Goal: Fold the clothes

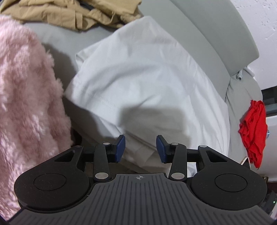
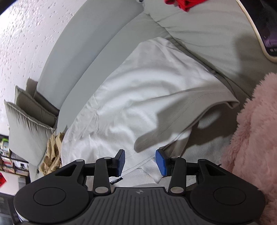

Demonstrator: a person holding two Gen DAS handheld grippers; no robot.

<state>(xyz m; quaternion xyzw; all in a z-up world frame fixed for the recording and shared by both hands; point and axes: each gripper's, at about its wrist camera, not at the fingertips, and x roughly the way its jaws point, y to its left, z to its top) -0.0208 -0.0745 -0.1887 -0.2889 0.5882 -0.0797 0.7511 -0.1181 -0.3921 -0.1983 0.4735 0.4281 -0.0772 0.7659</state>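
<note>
A grey sofa [image 1: 204, 39] fills both views, its backrest curving along a speckled white wall [image 2: 26, 34]. Spread over the seat lies a white T-shirt [image 1: 138, 72], the largest garment, partly folded, with a sleeve flap [image 2: 181, 110] laid across it in the right wrist view. A fluffy pink garment [image 1: 26, 97] crowds the left edge of the left wrist view and the right edge of the right one, cut off by the frame in both. A crumpled tan garment [image 1: 72, 13] sits at the far end of the seat; the right wrist view shows only a scrap of it beside a grey cushion [image 2: 26, 121]. A red cloth [image 1: 254, 131] hangs on the sofa arm, barely clipped into the top of the right wrist view.

The left gripper [image 1: 140, 148] hovers over the shirt's near edge, its blue pads [image 1: 120, 148] spread apart and holding nothing. The right gripper [image 2: 140, 161] is likewise parted, straddling the shirt's hem without clamping it. A small black label [image 2: 116, 180] peeks beneath it, unreadable.
</note>
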